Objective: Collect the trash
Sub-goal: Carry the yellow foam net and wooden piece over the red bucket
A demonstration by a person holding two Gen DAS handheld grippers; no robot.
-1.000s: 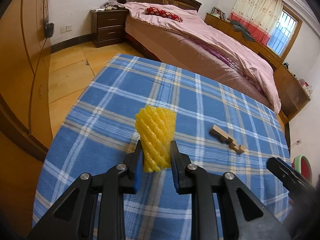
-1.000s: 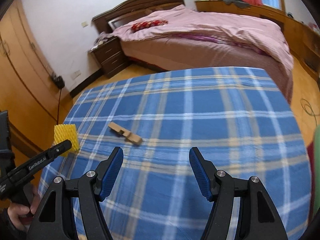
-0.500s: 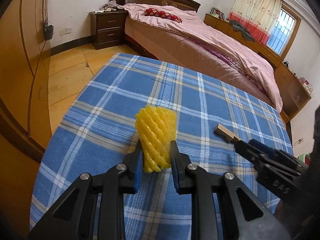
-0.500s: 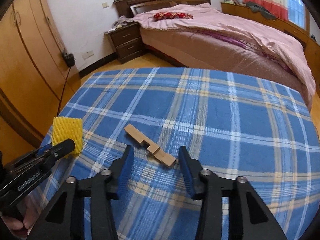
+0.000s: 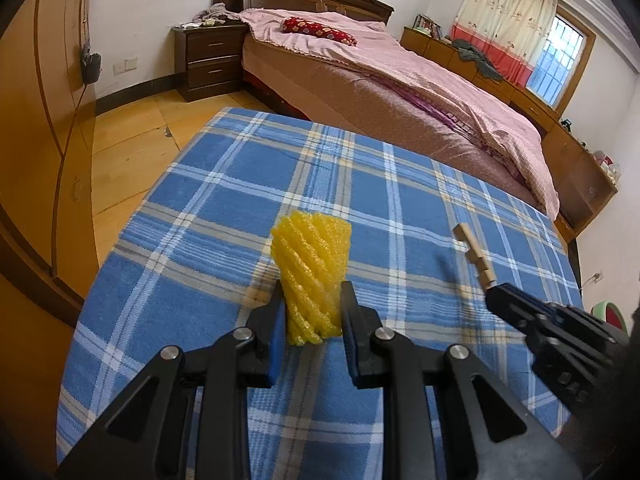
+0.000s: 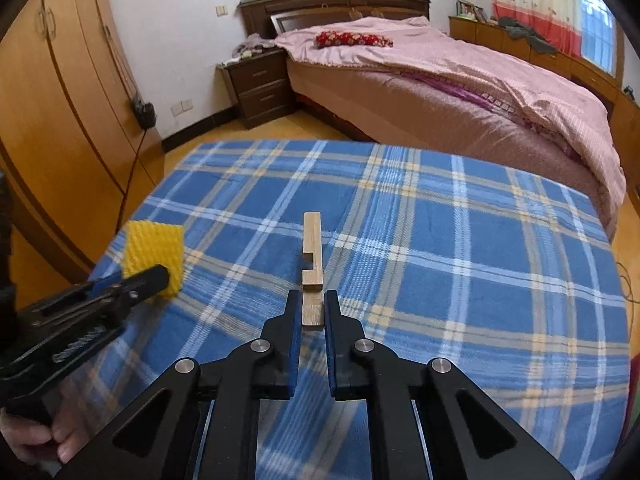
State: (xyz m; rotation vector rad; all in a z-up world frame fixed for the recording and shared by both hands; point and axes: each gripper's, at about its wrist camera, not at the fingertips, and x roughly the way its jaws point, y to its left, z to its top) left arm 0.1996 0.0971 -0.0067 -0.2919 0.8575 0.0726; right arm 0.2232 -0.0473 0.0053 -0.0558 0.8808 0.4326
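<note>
My left gripper (image 5: 313,307) is shut on a yellow foam fruit net (image 5: 311,270), held just above the blue plaid cloth (image 5: 224,184). The net also shows at the left of the right wrist view (image 6: 154,254), in the left gripper (image 6: 132,280). My right gripper (image 6: 312,307) is shut on the near end of a notched wooden strip (image 6: 312,256), which points straight ahead over the cloth (image 6: 460,248). In the left wrist view the wooden strip (image 5: 474,252) sticks out of the right gripper (image 5: 496,294) at the right.
The plaid-covered table drops off at its left edge to a wooden floor (image 5: 128,144) and wardrobe doors (image 6: 52,92). A bed with a pink quilt (image 6: 460,76) stands beyond the far edge. A green and red object (image 5: 610,314) sits low at the right.
My right gripper moved forward and left to the wooden strip, narrowed and shut on its near end. My left gripper kept its hold on the foam net and barely moved.
</note>
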